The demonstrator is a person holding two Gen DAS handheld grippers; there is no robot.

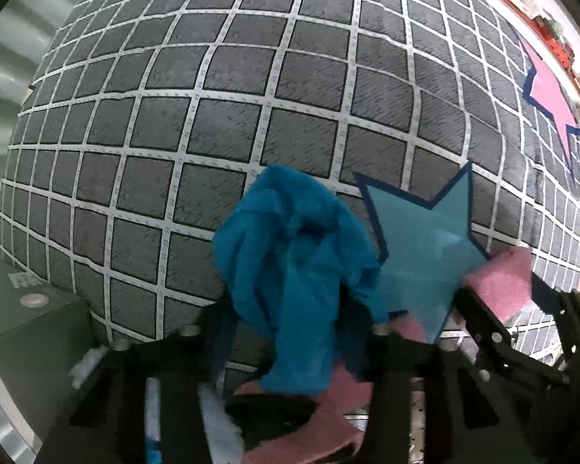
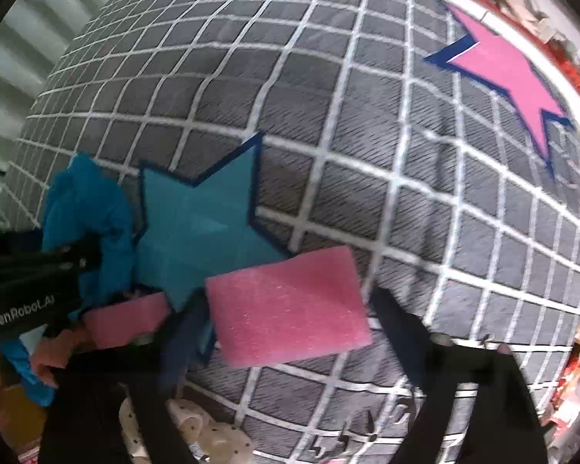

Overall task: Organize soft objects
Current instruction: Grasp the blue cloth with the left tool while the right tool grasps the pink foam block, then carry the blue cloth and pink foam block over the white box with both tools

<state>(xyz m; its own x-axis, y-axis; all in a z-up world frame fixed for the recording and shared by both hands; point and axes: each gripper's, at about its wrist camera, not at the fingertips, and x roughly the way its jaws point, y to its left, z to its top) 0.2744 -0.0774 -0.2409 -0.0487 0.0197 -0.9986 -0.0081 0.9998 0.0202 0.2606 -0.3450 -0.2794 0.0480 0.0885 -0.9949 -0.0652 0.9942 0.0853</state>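
While both tools point down at a grey quilted cover with a white grid point(image 1: 228, 123), the left hand-held gripper point(image 1: 290, 352) has its black jaws drawn in around a crumpled blue cloth point(image 1: 294, 270), which bunches up between them and spills over a pink piece lying beneath. Whether the pads actually press the cloth cannot be told from the left wrist view. Seen from the right wrist camera, the same cloth point(image 2: 85, 208) sits beside the left tool's black body, which bears a printed maker's name.

Just to the right, the right hand-held gripper point(image 2: 294, 309) stands partly open, its dark fingers point(image 2: 398, 321) either side of a pink rectangular foam pad point(image 2: 286, 309); the right-side finger looks clear of the pad's edge, and no firm grip shows. A second pink foam piece point(image 2: 123, 321) lies near the cloth.

Both the cloth and the pad overlap a teal star-shaped patch with a dark blue border point(image 2: 197, 224). Farther off, near the cover's edge, lies a pink star-shaped patch with a blue border point(image 2: 510, 77).
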